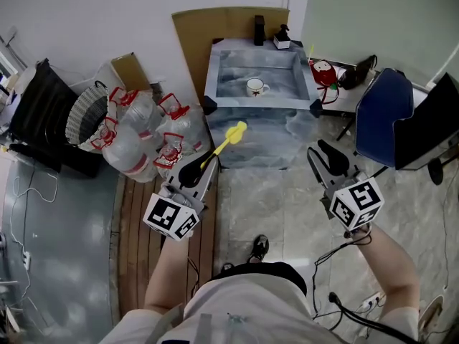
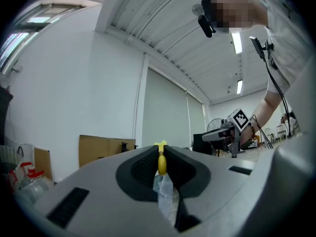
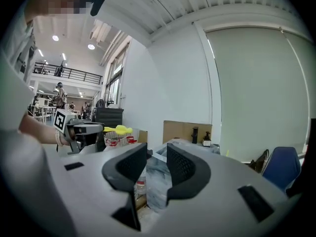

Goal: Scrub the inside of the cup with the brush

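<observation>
A white cup [image 1: 255, 87] stands in the grey marbled basin [image 1: 215, 70] at the top centre of the head view, well ahead of both grippers. My left gripper [image 1: 199, 165] is shut on the handle of a yellow brush [image 1: 231, 136], whose head points toward the basin. In the left gripper view the jaws [image 2: 161, 152] pinch the yellow handle [image 2: 161, 163]. My right gripper [image 1: 324, 155] hangs to the right in front of the basin, open, with nothing between its jaws [image 3: 157, 154]. The right gripper view also catches the brush [image 3: 118, 129].
Several clear water bottles [image 1: 143, 131] with red caps and a mesh basket [image 1: 86, 117] crowd the floor left of the basin. Cardboard [image 1: 197, 34] leans behind it. A black tap [image 1: 259, 29] and small bottle [image 1: 281, 38] sit on its rear rim. A blue chair [image 1: 387, 113] stands at right.
</observation>
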Demonstrator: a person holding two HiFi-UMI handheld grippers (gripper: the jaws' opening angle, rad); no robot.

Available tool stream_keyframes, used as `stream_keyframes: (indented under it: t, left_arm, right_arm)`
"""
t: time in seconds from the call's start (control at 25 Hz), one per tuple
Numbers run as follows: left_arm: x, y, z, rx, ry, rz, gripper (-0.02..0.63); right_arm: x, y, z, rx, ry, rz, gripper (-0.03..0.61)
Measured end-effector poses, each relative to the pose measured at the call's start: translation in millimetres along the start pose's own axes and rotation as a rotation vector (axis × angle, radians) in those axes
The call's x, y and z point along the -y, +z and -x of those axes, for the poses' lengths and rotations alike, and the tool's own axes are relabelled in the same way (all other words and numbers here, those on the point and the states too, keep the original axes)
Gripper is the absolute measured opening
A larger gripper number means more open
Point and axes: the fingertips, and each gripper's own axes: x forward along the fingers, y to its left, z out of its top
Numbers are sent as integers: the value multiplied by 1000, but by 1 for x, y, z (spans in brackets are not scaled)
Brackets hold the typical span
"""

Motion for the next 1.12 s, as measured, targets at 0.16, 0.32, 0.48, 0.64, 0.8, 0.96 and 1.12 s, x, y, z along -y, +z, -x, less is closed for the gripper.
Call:
stream_keyframes:
  t: [0.16, 0.32, 0.48, 0.64, 0.8, 0.96, 1.12]
  left_arm:
    - [-2, -3, -16, 2, 18, -12, 35]
    - [2, -10, -28, -2, 40, 2, 35]
    - [2, -10, -40, -9, 57, -7, 35]
    - [-7, -10, -47, -17, 68, -27, 35]
    - [-14, -11, -53, -11, 72, -29, 35]
    - [-20, -17, -62, -15, 60, -18, 35]
    - [-34, -17, -72, -18, 43, -7, 35]
  right_arm:
    - [11, -2, -11, -1, 41, 4, 153]
    - [24, -3, -18, -6, 89, 10, 185]
    - [40, -5, -28, -25, 117, -2, 216]
    - [44, -10, -43, -27, 143, -29, 239]
    - [42, -16, -52, -43, 153, -29, 249]
    - [44, -18, -56, -46, 159, -25, 262]
    - [49, -16, -67, -56, 149, -30, 272]
